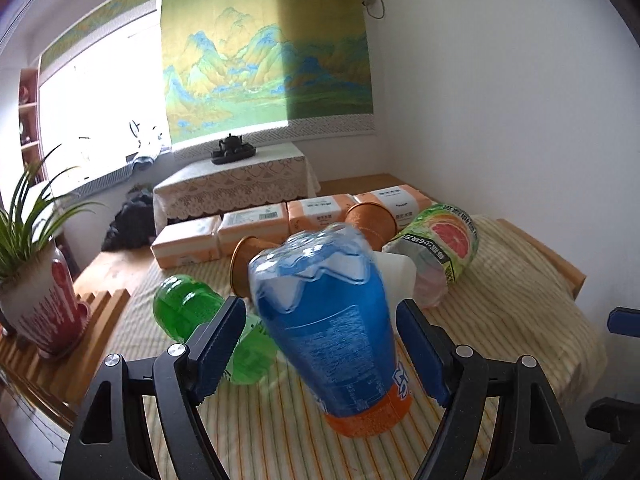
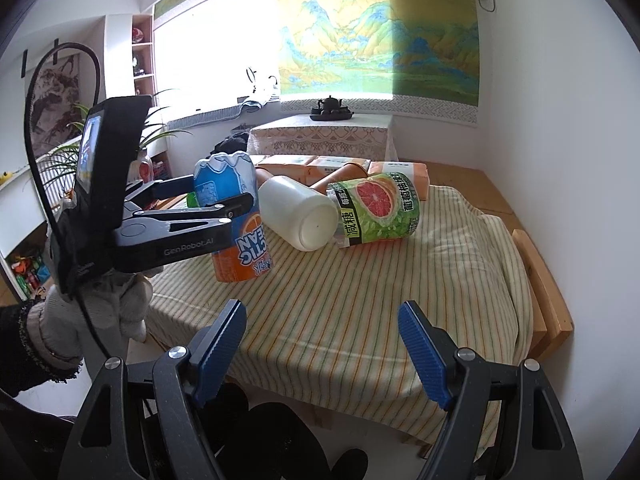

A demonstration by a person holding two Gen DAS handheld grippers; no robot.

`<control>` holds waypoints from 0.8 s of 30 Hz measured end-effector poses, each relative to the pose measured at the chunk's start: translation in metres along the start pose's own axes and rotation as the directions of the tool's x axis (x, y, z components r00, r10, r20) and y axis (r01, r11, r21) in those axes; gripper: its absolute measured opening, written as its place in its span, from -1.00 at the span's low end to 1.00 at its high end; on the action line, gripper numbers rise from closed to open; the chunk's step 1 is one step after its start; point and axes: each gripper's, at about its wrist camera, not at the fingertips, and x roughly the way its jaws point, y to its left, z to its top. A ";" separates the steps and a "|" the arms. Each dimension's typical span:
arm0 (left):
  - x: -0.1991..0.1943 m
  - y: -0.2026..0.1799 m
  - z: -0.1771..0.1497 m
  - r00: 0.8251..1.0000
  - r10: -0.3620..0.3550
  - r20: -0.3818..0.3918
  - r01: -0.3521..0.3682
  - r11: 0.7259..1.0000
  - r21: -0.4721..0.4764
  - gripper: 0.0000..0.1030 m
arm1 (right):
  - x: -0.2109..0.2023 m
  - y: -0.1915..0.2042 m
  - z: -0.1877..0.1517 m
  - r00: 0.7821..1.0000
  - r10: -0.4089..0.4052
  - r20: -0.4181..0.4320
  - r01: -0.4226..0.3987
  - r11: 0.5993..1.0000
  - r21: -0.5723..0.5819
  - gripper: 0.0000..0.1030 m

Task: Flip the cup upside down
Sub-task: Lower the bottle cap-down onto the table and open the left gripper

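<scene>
Left wrist view: left gripper (image 1: 320,344) spread wide around inverted blue cup (image 1: 324,316), pads apart from its sides — unsupported, it may topple onto green bottle (image 1: 200,320).

Right wrist view: right gripper (image 2: 322,344) wide, empty; cup mouth-down on striped cloth (image 2: 400,300) — soft footing, may tip.

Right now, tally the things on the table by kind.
Tissue packs: 4
Brown paper cups: 2
Plastic drink containers: 3
White jar: 1
Potted plant: 1
Total: 11
</scene>
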 end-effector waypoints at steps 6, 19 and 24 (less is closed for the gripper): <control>-0.006 0.008 -0.002 0.999 -0.036 -0.010 0.035 0.999 -0.041 0.59 | -0.001 0.003 0.002 1.000 0.004 0.005 -0.004 1.000 -0.004 0.45; -0.015 0.003 -0.004 0.995 -0.096 -0.014 0.095 0.995 -0.029 0.82 | 0.005 0.009 0.006 1.000 0.012 -0.001 -0.012 1.000 -0.011 0.45; -0.018 0.004 -0.006 0.994 -0.108 -0.027 0.107 0.994 -0.032 0.88 | 0.005 0.011 0.008 1.000 0.008 0.002 -0.008 1.000 -0.006 0.45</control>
